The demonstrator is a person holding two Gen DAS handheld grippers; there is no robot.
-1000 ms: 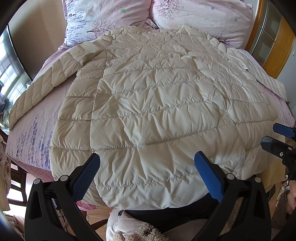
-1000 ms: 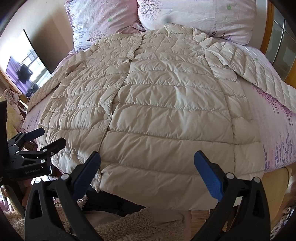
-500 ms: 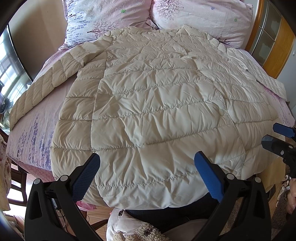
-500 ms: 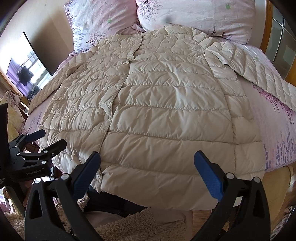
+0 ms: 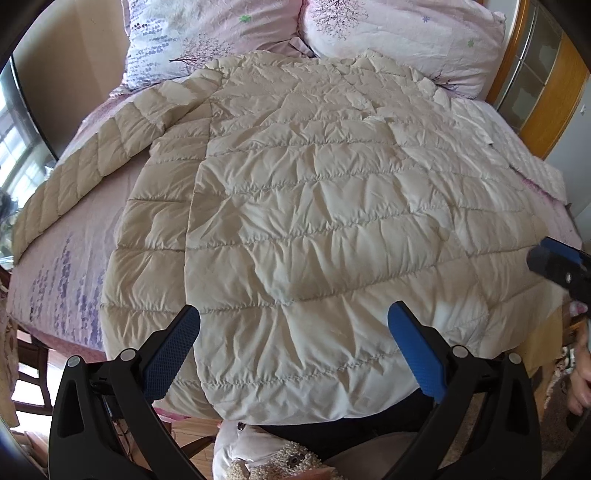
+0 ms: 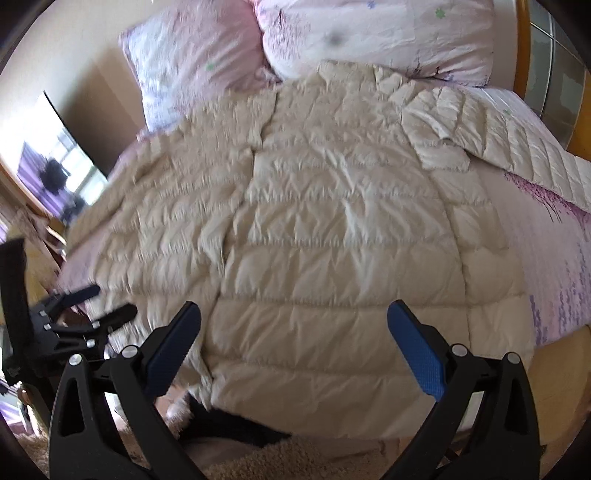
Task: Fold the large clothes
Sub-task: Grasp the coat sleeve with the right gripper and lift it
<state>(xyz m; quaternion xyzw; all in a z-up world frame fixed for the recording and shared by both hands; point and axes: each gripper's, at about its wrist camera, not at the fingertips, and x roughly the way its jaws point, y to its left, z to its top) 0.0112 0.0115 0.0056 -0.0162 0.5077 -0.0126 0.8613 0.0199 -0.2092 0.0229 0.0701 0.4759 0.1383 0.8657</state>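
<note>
A cream quilted down coat (image 5: 314,221) lies spread flat on the bed (image 5: 66,266), covering most of the mattress. Its long axis runs from the foot edge of the bed up to the head edge: the collar points toward the two pink floral pillows (image 5: 399,33) at the head, and the hem hangs slightly over the foot edge, nearest the cameras. The front faces up, with the closure line running lengthwise, left of centre in the right wrist view. One sleeve (image 5: 85,162) stretches out at a slant toward the bed's left side edge; the other sleeve (image 6: 509,147) angles out toward the right side edge, next to the wooden headboard frame (image 5: 546,96). The left tongs (image 5: 293,347) hover just above the hem with the blue pads wide apart, gripping nothing. The right tongs (image 6: 293,347) are likewise spread wide and empty, held over the hem nearer the right side of the coat. Each pair of tongs shows at the margin of the other's view, also open. The right wrist view is blurred on its left half.
</note>
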